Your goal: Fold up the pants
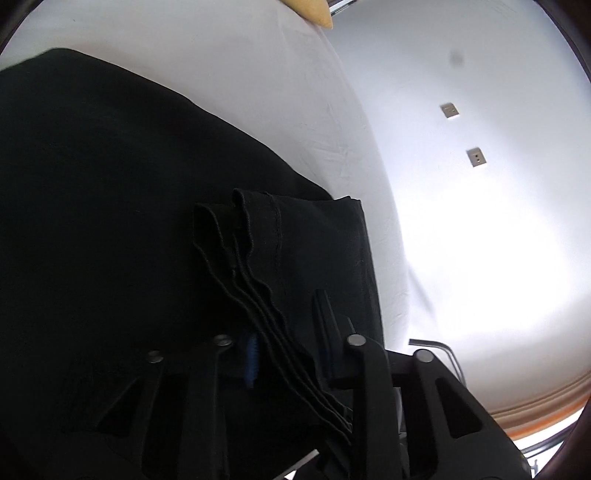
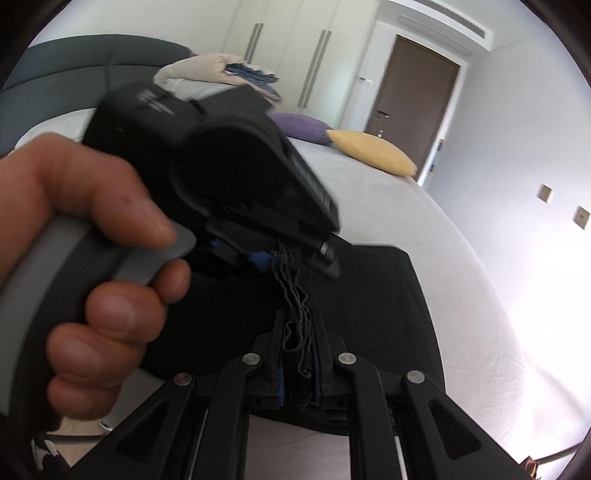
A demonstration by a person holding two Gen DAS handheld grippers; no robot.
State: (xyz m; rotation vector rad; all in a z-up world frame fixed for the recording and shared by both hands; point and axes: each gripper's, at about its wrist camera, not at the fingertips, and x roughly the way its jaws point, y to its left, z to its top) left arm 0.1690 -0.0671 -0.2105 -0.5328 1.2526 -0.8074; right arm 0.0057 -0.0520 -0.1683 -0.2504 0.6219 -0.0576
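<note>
The black pants [image 1: 110, 192] lie spread on the white bed sheet [image 1: 280, 81], and both grippers hold the same bunched edge of them, lifted above the rest of the cloth.

In the left wrist view, the left gripper [image 1: 288, 343] is clenched on several stacked layers of the hem; the wavy edges of the fabric run down between its two fingers, and a blue pad shows on the inner side of one finger. The gripper points across the pants toward the far side of the bed, where the tip of a yellow pillow [image 1: 314, 11] is visible at the top edge.

In the right wrist view, the right gripper [image 2: 299, 350] is also closed on the folded layers, which stand upright between its fingers. Directly in front of it, very near, the left gripper [image 2: 295, 254] pinches the same bundle from the opposite side, so the two grippers face each other with only a short piece of cloth between them. The person's left hand [image 2: 92, 229] wraps around the grey handle of that gripper, with the fingers curled under it and the thumb side on top; the device is tilted downward to the right.

Behind, the bed carries a purple pillow [image 2: 299, 127], the yellow pillow [image 2: 373, 151] and a pile of bedding [image 2: 218, 70] near the dark headboard [image 2: 74, 70].
</note>
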